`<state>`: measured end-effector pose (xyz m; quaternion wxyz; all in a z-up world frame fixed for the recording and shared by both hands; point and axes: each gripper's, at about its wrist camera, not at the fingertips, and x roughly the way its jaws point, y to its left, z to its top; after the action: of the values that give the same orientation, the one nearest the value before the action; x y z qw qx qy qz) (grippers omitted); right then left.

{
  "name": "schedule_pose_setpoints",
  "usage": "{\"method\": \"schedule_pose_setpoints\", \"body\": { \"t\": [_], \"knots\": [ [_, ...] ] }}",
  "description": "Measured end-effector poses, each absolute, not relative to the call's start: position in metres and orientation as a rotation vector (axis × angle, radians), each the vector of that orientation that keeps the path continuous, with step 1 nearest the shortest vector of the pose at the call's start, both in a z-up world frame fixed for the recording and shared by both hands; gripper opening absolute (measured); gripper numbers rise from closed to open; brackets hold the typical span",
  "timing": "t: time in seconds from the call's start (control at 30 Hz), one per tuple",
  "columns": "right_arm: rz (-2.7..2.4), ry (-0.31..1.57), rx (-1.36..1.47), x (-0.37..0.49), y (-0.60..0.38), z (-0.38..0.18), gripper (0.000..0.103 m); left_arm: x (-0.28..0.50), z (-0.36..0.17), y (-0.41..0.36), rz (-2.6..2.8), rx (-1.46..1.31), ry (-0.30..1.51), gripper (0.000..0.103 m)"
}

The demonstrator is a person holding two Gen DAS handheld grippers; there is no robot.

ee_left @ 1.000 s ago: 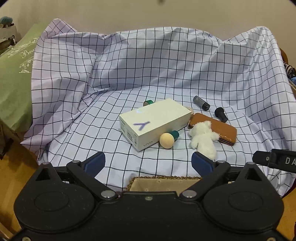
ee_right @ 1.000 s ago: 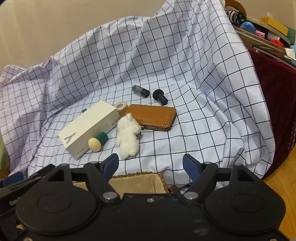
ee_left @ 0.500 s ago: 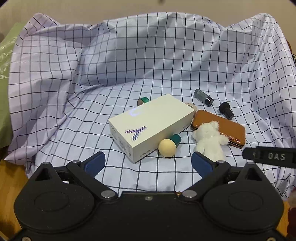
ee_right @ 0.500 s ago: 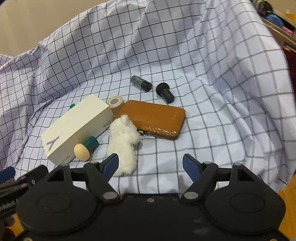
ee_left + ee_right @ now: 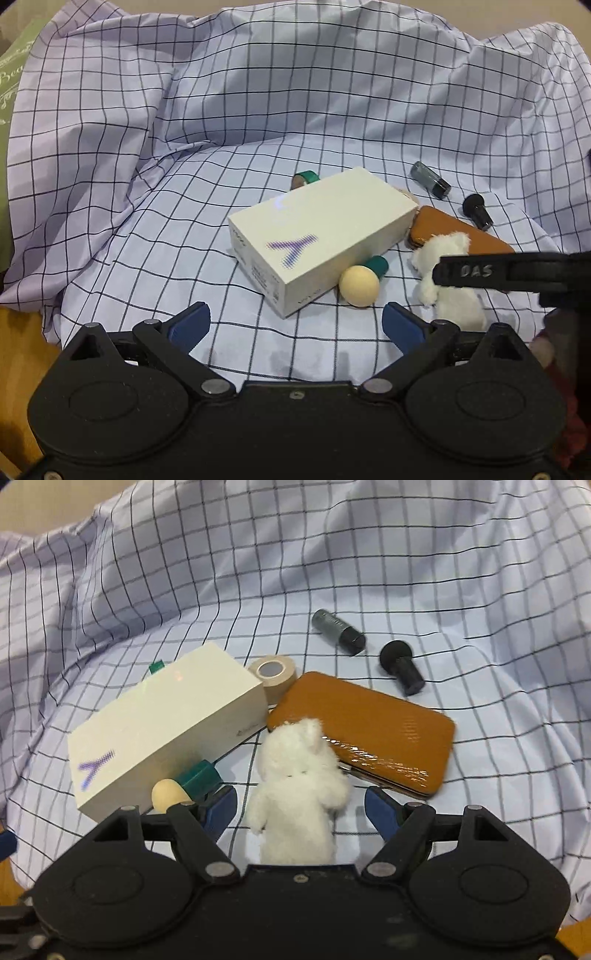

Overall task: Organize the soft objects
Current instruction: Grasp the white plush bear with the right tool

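The right gripper point(image 5: 300, 806) has come in close since a second ago: its blue fingers now stand wide apart on either side of the white plush bear point(image 5: 295, 794), not pinching it, where earlier the bear lay well ahead of them. The woven basket seen at the near edge a second ago is out of both views now. The left gripper point(image 5: 295, 325) is likewise spread wide and holds nothing, over bare checked cloth point(image 5: 258, 110) just short of the white box point(image 5: 321, 236), which looms larger than before. Taking the white box as the landmark: one plush bear lies just right of its near corner, head touching the one tan leather case point(image 5: 365, 731); one cream-headed green peg point(image 5: 364, 280) rests against its near side; one tape roll point(image 5: 273, 677) sits at its far right corner; one green-banded piece point(image 5: 304, 178) peeks from behind it; one dark grey cylinder point(image 5: 338, 631) and one black knob point(image 5: 400, 668) lie well to its right, beyond the case.
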<state>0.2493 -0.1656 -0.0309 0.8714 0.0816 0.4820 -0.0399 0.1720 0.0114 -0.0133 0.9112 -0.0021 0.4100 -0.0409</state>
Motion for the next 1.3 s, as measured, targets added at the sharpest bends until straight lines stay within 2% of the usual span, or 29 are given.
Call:
{"method": "schedule_pose_setpoints", "body": {
  "t": [0.1, 0.17, 0.33, 0.43, 0.6, 1.07, 1.3],
  "knots": [
    [-0.086, 1.031, 0.147, 0.257, -0.159, -0.041, 0.074, 0.176, -0.013, 0.018, -0.075, -0.012, 0.841, 0.096],
    [-0.088, 1.045, 0.14, 0.261, -0.156, -0.046, 0.069, 0.179, -0.012, 0.022, -0.069, -0.015, 0.84, 0.096],
    [-0.087, 1.09, 0.14, 0.268, -0.154, -0.057, 0.043, 0.189, -0.01, 0.027, -0.069, -0.019, 0.834, 0.096],
    [-0.068, 1.081, 0.139, 0.267, -0.152, -0.055, 0.034, 0.196, -0.006, 0.023, -0.081, -0.007, 0.827, 0.096],
    [-0.043, 1.07, 0.217, 0.259, -0.166, -0.047, 0.025, 0.214, 0.007, 0.015, -0.131, -0.001, 0.823, 0.096],
    [-0.156, 0.97, 0.4, 0.227, -0.246, -0.022, 0.023, 0.29, 0.026, -0.057, -0.309, 0.139, 0.802, 0.096],
    [-0.189, 0.952, 0.441, 0.219, -0.269, -0.027, 0.023, 0.338, 0.011, -0.106, -0.402, 0.234, 0.855, 0.095]
  ]
}}
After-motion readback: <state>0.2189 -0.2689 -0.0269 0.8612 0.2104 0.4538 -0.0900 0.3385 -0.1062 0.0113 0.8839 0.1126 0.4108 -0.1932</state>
